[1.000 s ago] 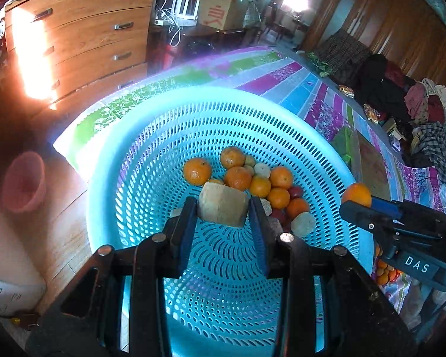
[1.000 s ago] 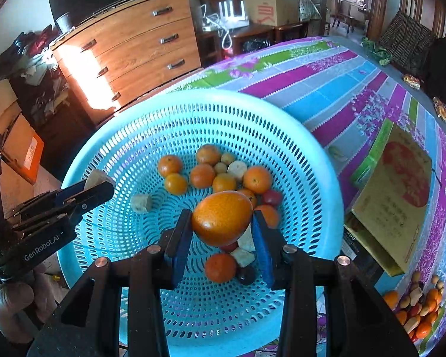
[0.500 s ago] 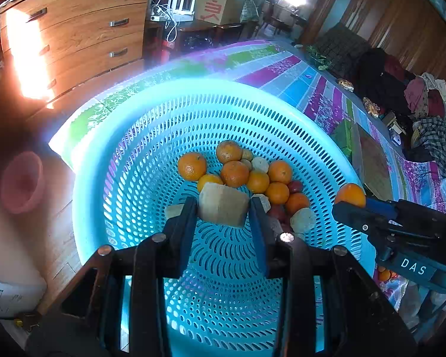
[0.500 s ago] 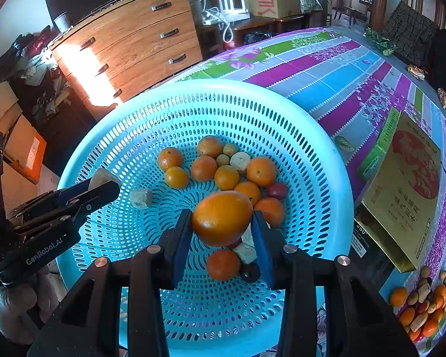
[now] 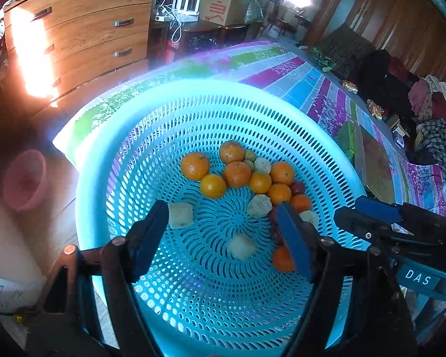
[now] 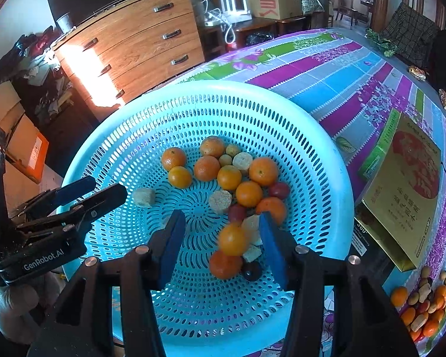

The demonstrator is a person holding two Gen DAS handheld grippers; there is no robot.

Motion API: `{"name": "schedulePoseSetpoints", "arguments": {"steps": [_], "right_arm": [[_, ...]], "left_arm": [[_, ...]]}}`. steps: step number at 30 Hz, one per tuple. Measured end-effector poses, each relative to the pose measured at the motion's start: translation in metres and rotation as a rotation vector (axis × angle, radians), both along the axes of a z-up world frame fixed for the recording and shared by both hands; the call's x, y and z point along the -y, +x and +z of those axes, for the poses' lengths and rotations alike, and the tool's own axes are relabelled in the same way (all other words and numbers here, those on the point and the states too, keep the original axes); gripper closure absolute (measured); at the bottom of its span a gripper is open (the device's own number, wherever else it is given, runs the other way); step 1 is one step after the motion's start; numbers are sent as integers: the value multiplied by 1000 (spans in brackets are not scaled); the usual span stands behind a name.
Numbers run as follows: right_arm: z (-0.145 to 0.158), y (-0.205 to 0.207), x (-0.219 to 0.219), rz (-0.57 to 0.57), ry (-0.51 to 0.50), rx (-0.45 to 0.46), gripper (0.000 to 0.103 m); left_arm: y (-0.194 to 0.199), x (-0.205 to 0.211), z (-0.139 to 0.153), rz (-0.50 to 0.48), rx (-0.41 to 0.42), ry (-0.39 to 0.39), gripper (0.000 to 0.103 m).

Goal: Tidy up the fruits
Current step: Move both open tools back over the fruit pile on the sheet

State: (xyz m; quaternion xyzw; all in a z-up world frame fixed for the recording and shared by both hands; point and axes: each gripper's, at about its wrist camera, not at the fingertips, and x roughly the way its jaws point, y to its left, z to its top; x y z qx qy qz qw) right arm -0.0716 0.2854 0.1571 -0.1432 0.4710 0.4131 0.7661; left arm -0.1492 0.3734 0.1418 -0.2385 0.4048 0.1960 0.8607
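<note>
blue-padded jaws of the left hand-held gripper (image 5: pixel 223 232) stand wide with nothing between them, above a blurred pale chunk (image 5: pixel 241 247) over the basket (image 5: pixel 104 154) floor. the right hand-held gripper (image 6: pixel 220 238) also gapes wide, an orange (image 6: pixel 232 239) just below its jaws, touching neither pad, over the fruit pile (image 6: pixel 223 175). the basket sits on the striped tabletop (image 6: pixel 342 68).

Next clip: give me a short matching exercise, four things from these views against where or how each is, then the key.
Things:
1. left gripper
2. orange
3. gold box
4. basket

States:
A. lying on the striped tablecloth, right of the basket
B. open above the basket
C. turquoise, perforated, holding fruit
D. blurred, between the open right gripper's fingers

Pairs: 1-B, 2-D, 3-A, 4-C
</note>
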Motion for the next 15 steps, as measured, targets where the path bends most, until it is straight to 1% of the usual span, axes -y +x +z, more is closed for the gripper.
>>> {"name": "schedulePoseSetpoints", "arguments": {"steps": [4, 7, 11, 14, 15], "right_arm": [[0, -1, 2, -10, 9, 8, 47], [8, -5, 13, -26, 60, 40, 47], [24, -25, 52, -64, 139, 174, 47], [20, -47, 96, -114, 144, 279, 37], [17, -53, 110, -127, 141, 301, 37]], "left_arm": [[0, 0, -4, 10, -17, -13, 22], [-3, -1, -3, 11, -1, -27, 22], [-6, 2, 0, 0, 22, -25, 22], [-2, 11, 6, -21, 29, -2, 22], [0, 17, 10, -35, 42, 7, 22]]}}
